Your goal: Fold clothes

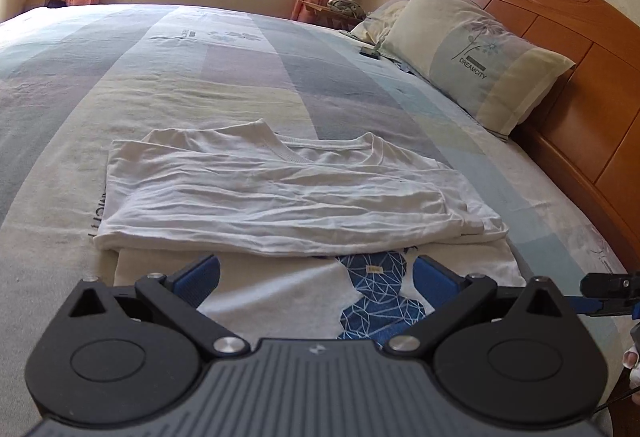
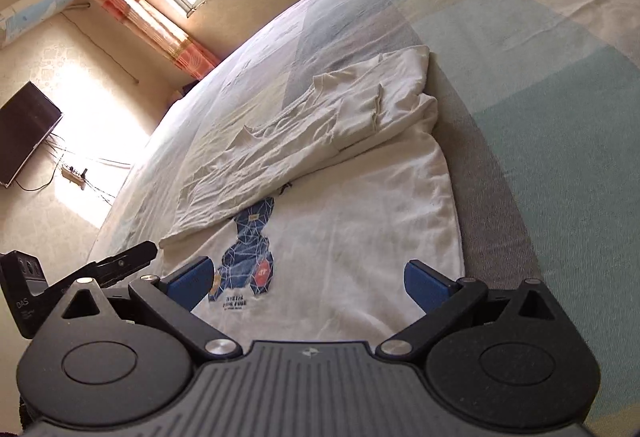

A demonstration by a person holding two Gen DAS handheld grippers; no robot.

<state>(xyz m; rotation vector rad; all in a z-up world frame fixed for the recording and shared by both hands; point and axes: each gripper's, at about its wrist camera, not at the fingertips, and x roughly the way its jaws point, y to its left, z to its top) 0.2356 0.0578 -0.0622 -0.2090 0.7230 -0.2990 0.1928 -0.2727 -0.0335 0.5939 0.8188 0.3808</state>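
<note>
T-shirt (image 1: 280, 193), white, lies on the bed (image 1: 200, 77), upper part doubled toward the print, blue graphic half exposed, so a fold is in place. Left gripper (image 1: 316, 277) and right gripper (image 2: 308, 277) hover over the near hem, jaws wide, holding nothing.

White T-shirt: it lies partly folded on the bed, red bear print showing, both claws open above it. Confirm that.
Not quite: the bear print is blue, plain in the right wrist view. The white T-shirt does lie partly folded on the bed, left claw and right claw open.
</note>
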